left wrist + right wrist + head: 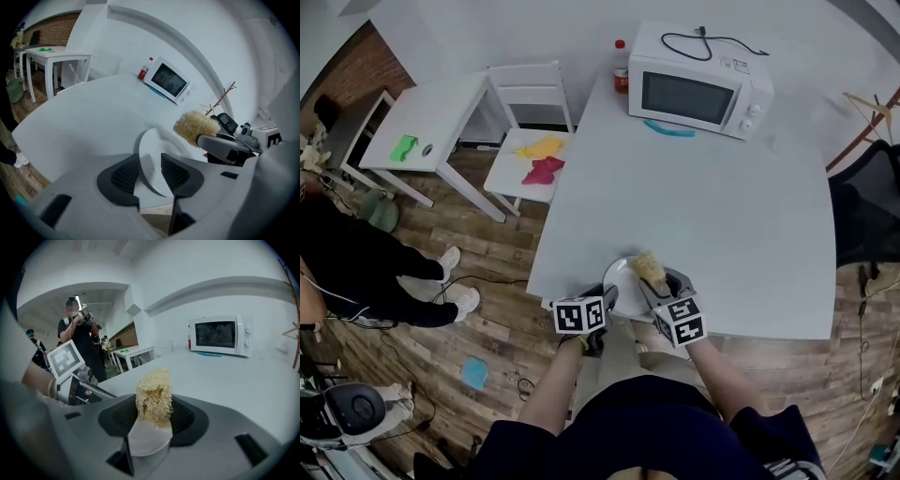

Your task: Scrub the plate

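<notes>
A white plate [623,277] lies at the near edge of the white table [722,216], right in front of me. My left gripper [605,298] is at the plate's left side. In the left gripper view the plate [157,154] has its rim between the jaws of the left gripper [150,171], whose pads stand apart from it. My right gripper [661,281] is shut on a tan fibrous scrubber [649,267] held over the plate's right part. The scrubber [153,397] sticks up between the right gripper's [152,416] dark pads and appears in the left gripper view as a scrubber [196,126] beside the plate.
A white microwave [698,89], a red-capped bottle [621,66] and a teal item [668,128] stand at the table's far end. A white chair [539,159] with yellow and pink cloths and a small white table [431,117] stand to the left. A person [356,262] stands at far left.
</notes>
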The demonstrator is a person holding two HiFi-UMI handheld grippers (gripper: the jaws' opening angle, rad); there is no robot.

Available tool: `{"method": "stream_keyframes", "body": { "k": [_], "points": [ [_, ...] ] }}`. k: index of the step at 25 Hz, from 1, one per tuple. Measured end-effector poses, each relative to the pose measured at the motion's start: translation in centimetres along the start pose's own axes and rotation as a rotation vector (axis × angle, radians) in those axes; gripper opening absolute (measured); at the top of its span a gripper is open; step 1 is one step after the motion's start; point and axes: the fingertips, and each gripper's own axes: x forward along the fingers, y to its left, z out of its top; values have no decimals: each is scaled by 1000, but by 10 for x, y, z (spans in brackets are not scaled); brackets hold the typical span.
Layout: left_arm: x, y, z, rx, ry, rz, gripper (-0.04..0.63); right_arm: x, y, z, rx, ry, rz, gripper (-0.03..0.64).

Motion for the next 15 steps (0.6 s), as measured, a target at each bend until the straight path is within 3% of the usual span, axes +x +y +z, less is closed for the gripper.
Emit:
{"method": "stream_keyframes", "body": {
  "k": [2, 5, 15],
  "points": [
    [3, 2, 4, 5, 7, 5, 144, 7, -2, -1, -9, 13, 2, 186],
    [3, 8, 4, -5, 7, 26, 81, 17, -1, -6, -25, 44, 14, 186],
    [-1, 7, 9, -46, -38, 7, 67, 38, -2, -11, -103, 78, 1, 186]
  ]
}}
